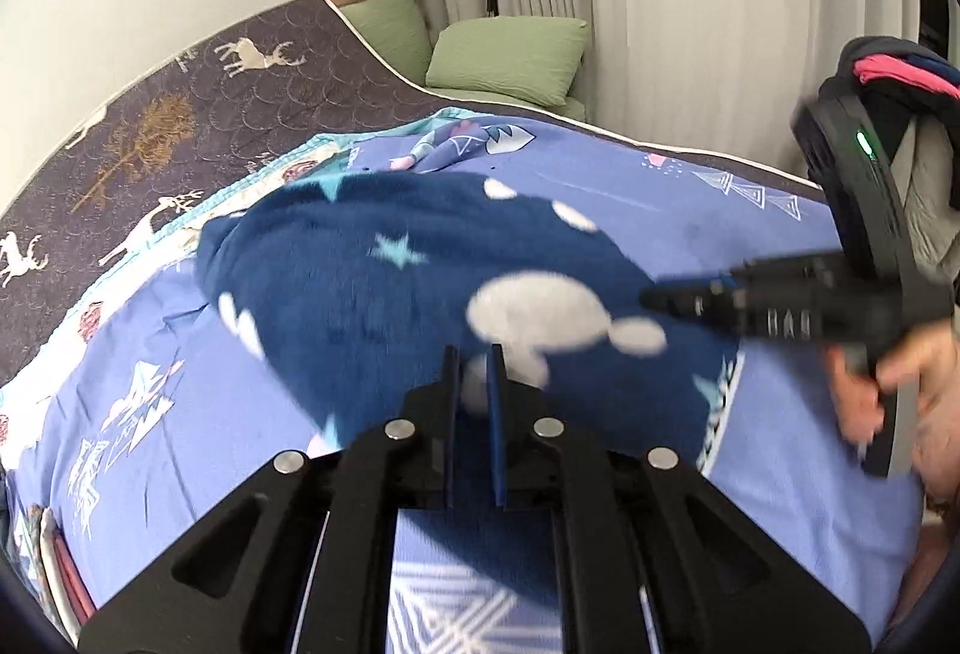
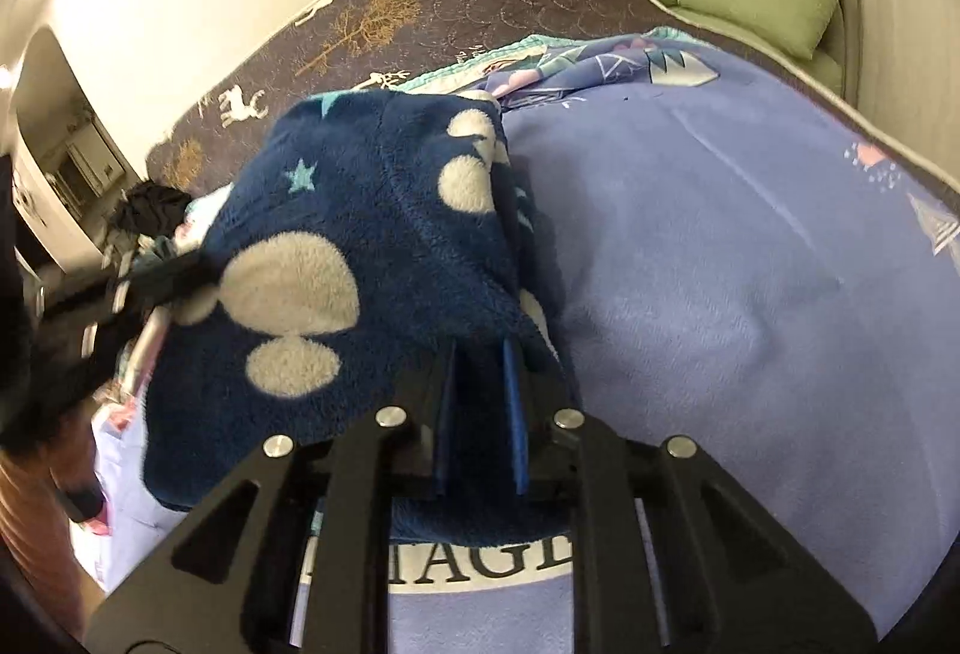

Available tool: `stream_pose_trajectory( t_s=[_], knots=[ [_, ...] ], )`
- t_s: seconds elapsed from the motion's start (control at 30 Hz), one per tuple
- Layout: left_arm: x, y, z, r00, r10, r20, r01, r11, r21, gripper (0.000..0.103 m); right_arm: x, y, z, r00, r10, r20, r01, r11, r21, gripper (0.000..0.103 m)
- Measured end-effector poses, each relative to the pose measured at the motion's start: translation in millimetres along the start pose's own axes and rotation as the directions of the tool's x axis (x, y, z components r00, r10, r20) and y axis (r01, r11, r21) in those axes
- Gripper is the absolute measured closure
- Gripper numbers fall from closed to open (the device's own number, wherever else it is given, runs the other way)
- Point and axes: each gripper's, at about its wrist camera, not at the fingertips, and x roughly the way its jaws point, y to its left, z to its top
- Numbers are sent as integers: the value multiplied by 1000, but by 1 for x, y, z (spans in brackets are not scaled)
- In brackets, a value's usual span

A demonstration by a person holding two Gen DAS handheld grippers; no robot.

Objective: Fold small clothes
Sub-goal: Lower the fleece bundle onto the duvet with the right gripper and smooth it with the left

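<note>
A small dark-blue fleece garment (image 1: 390, 270) with white clouds and pale stars lies over a lilac bedspread (image 1: 750, 222). It also shows in the right wrist view (image 2: 372, 258), lifted and doubled over. My left gripper (image 1: 474, 372) is shut on its near edge. My right gripper (image 2: 480, 360) is shut on another edge of the garment. In the left wrist view the right gripper (image 1: 654, 300) reaches in from the right, blurred. In the right wrist view the left gripper (image 2: 180, 264) comes in from the left, blurred.
The lilac bedspread (image 2: 750, 264) lies on a grey mattress cover with deer (image 1: 150, 126). Green cushions (image 1: 510, 54) sit at the far end by pale curtains. A pile of clothes (image 1: 900, 78) hangs at the right. More clothes (image 2: 150, 210) lie at the left.
</note>
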Motion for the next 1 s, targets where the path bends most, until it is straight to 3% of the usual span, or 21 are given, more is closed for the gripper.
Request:
stream_pose_trajectory(
  t_s=[0.1, 0.17, 0.27, 0.3, 0.37, 0.43, 0.57, 0.63, 0.7, 0.77, 0.8, 0.83, 1.0],
  knots=[
    [3, 5, -6, 1000, 10, -11, -11, 999, -30, 95, -17, 3, -1, 1000, 27, 16, -27, 999, 40, 88],
    [9, 5, -3, 999, 20, -27, -21, 999, -24, 95, -39, 17, -9, 998, 48, 47, -49, 999, 6, 85],
    [22, -2, 6, 999, 34, -41, -32, 999, 38, 95, -58, 40, -27, 983, 183, 14, -181, 980, -80, 85],
    [28, -3, 10, 998, 36, -49, -34, 998, 53, 95, -53, 51, -38, 972, 228, -52, -232, 967, -106, 86],
    [39, -4, 15, 998, 26, -65, -23, 998, 53, 95, -39, 67, -53, 969, 206, -134, -226, 962, -154, 86],
    [47, -1, 22, 997, 4, -83, -1, 999, 40, 95, -18, 79, -59, 976, 150, -159, -179, 965, -189, 87],
    [59, 2, 29, 993, -1, -114, 5, 999, 35, 95, 29, 90, -54, 952, 220, -215, -245, 965, -97, 91],
    [68, 0, 28, 990, 28, -140, -21, 998, 53, 97, 45, 116, -64, 942, 211, -260, -253, 957, -139, 94],
    [73, -3, 25, 989, 51, -136, -40, 996, 84, 99, 44, 133, -68, 952, 173, -253, -233, 945, -231, 94],
    [72, -1, 25, 991, 35, -126, -27, 998, 63, 99, 42, 122, -64, 937, 203, -283, -270, 938, -219, 95],
    [72, 0, 25, 992, 30, -122, -24, 998, 51, 99, 40, 102, -61, 915, 253, -314, -307, 942, -136, 95],
    [71, 1, 24, 993, 28, -118, -22, 999, 46, 99, 36, 89, -59, 911, 267, -316, -310, 946, -93, 95],
    [75, 2, 24, 995, 10, -102, -8, 1000, 23, 99, -30, 36, -47, 964, 212, -158, -227, 970, -90, 93]
  ],
)
